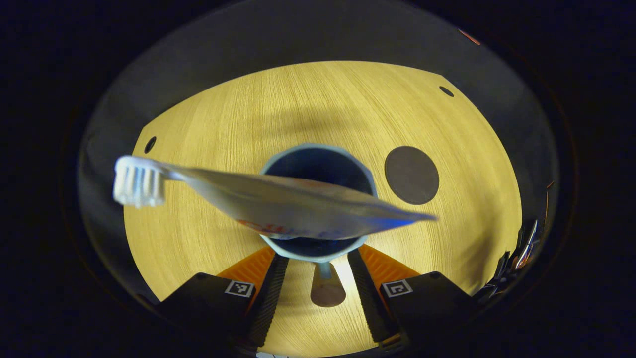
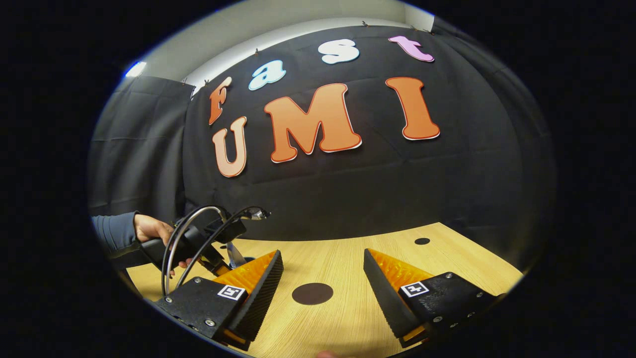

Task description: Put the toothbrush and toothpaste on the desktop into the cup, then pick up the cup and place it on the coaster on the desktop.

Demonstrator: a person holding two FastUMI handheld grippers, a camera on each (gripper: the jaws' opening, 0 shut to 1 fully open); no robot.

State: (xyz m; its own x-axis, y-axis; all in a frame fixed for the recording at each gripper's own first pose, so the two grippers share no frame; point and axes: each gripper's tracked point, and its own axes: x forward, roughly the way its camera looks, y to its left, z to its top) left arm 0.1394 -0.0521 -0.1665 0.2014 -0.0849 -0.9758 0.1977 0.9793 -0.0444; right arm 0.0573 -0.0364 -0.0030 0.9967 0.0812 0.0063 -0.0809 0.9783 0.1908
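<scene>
1. Toothpaste tube (image 1: pixel 298 206) lies crosswise in my left gripper view, above the mouth of the cup (image 1: pixel 318 171), its white ribbed cap (image 1: pixel 139 181) out to the left and its flat crimped end pointing right.
2. My left gripper (image 1: pixel 318 258) has its fingers set apart, one on each side of the cup's near rim. The tube crosses in front of the fingertips, so I cannot tell whether they press on it or stand free of it.
3. The cup stands upright on the wooden desktop (image 1: pixel 213 124), and I look down into its dark inside.
4. The toothbrush (image 1: pixel 327 288) has its rounded handle end between the two fingers, just below the cup's near rim; I cannot tell whether the rest of it sits inside.
5. The coaster (image 1: pixel 411 175), a dark round disc, lies flat on the desktop just to the right of the cup and apart from it.
6. My right gripper (image 2: pixel 323 266) is wide open with nothing between its fingers, low over the desktop, with the coaster ahead of it.
7. In my right gripper view, a hand (image 2: pixel 151 231) in a grey sleeve (image 2: pixel 114 231) holds the other gripper at the left.
</scene>
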